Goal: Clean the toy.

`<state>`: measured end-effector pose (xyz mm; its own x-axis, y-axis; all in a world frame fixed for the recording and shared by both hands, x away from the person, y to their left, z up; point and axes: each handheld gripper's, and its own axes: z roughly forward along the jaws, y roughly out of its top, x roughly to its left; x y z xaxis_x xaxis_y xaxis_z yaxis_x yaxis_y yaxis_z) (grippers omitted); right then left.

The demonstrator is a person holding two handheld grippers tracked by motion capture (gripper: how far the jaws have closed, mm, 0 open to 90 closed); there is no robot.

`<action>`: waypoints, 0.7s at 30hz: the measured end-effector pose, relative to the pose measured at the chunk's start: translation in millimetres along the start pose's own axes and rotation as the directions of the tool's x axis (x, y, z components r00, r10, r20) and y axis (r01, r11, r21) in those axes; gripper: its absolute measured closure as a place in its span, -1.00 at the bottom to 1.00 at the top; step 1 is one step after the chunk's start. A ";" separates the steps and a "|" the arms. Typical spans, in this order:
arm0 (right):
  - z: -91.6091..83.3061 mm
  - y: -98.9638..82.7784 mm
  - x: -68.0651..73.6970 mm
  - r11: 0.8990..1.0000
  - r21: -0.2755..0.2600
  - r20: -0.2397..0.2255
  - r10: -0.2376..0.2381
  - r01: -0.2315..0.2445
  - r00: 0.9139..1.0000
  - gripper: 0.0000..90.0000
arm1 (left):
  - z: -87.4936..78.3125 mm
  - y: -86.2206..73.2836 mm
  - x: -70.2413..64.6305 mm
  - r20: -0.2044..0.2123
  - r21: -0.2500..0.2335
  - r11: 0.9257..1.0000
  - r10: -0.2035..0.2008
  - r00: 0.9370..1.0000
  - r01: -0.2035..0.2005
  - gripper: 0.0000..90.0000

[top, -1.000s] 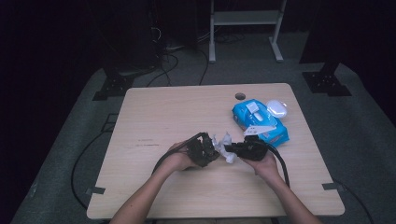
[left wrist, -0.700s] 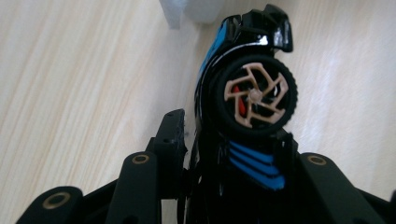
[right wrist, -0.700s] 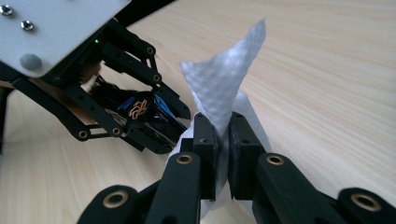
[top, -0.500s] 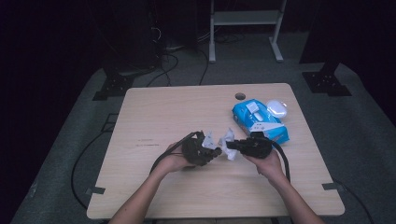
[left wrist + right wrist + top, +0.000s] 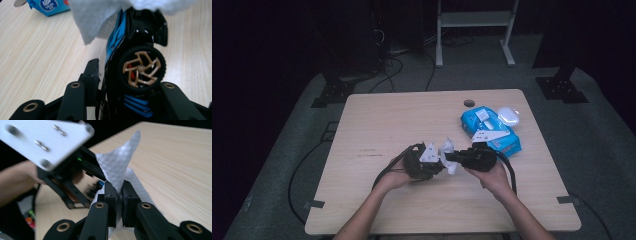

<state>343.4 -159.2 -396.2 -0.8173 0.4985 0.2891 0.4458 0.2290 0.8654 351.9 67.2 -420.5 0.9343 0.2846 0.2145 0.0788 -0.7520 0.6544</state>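
Observation:
A black and blue toy car point(image 5: 140, 67) with a bronze-spoked wheel sits between the jaws of my left gripper point(image 5: 130, 80), which is shut on it. In the high view the left gripper point(image 5: 437, 162) and the right gripper point(image 5: 451, 159) meet nose to nose above the table's front middle. My right gripper point(image 5: 119, 195) is shut on a crumpled white wipe point(image 5: 120, 167). The wipe point(image 5: 100, 15) drapes over the car's upper end. It shows as a white tuft point(image 5: 447, 149) between the two grippers.
On the wooden table point(image 5: 402, 120), a blue pack of wipes point(image 5: 489, 129) lies at the back right with a small white case point(image 5: 508, 116) beside it. A cable hole point(image 5: 469, 103) is near the far edge. Cables trail off the table's left front.
Both hands have drifted slightly, the right one lifting a little with the wipe. The grips on the car and the wipe are unchanged.

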 end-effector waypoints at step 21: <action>-0.2 -4.3 -6.2 0.998 0.047 0.038 0.032 -0.034 0.999 0.87 | -1.5 -1.3 -0.9 0.002 -0.025 1.000 -0.011 1.000 0.011 0.30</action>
<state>346.4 -163.5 -401.7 -0.7881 0.5369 0.3012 0.4899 0.2506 0.8350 350.4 68.9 -420.5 0.9340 0.2920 0.2060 0.0805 -0.7336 0.6748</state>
